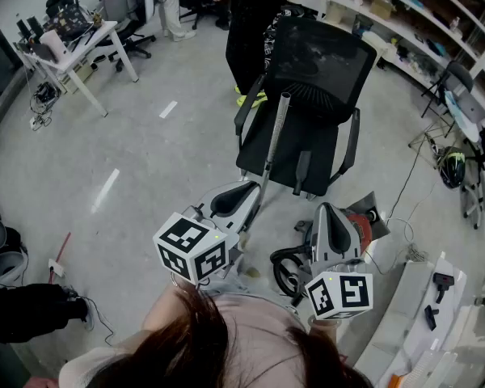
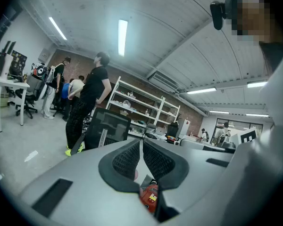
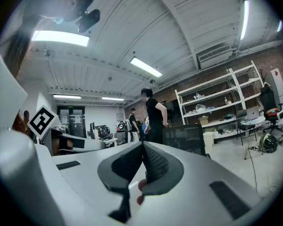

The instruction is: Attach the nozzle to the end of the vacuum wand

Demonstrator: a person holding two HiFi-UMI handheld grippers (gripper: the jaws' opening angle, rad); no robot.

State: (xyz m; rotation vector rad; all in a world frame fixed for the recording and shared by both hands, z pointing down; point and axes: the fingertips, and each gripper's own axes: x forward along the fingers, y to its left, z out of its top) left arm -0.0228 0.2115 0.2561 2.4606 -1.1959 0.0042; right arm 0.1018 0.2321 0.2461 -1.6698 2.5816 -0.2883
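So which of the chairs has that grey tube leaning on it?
The black mesh-backed office chair straight ahead: the vacuum wand leans against its seat. The rolling chair by the white table stands far off.

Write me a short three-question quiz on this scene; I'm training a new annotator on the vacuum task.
1. True or false: the left gripper and the right gripper are both shut with nothing held.
2. The vacuum wand is propped at: A) a white table, B) the black office chair, C) a shelf.
3. Fill in: the person standing behind the chair wears ___ clothes.
Key: 1 true; 2 B; 3 black.
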